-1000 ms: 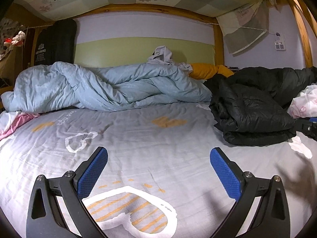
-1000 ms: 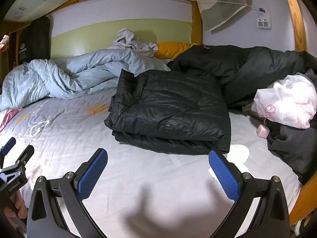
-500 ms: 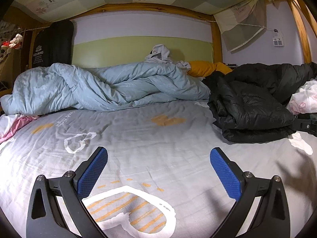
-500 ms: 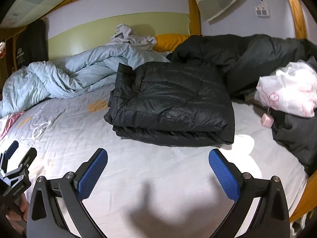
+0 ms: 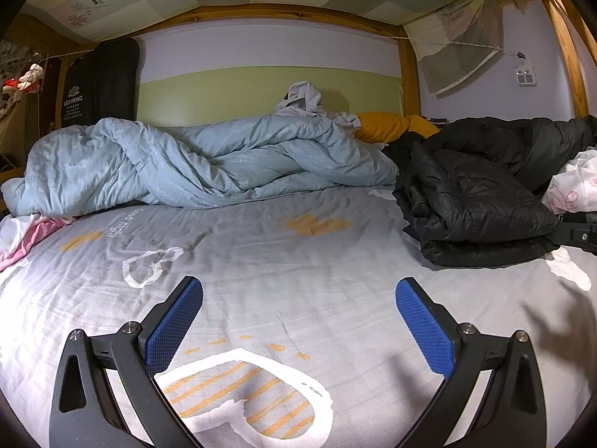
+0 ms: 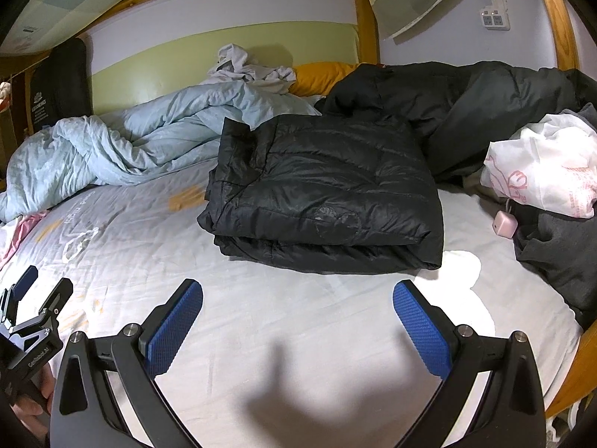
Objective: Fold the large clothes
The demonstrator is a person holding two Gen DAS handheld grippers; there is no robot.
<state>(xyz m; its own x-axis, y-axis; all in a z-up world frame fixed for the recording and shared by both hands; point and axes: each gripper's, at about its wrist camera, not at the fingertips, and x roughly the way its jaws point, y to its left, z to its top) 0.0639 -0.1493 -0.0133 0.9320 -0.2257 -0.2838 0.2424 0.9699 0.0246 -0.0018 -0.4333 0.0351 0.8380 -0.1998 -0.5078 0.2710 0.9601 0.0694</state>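
Currently, the folded jacket (image 6: 321,194) is located straight ahead of the right gripper (image 6: 297,311), nearer than the left gripper (image 5: 298,308). Both are held wide open, empty.

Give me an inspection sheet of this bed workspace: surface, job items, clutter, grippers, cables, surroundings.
Surface: grey bedsheet with heart prints, wrinkled.
Job's things: black puffer jacket folded into a flat stack on the sheet; another dark coat heaped unfolded behind it.
Clutter: blue duvet bunched up; white plastic bag; small pink box; yellow pillow.
Grippers: left gripper open, empty; right gripper open, empty, short of the jacket.
Cables: nothing seen.
Surroundings: wooden bed frame; power strip on the wall.
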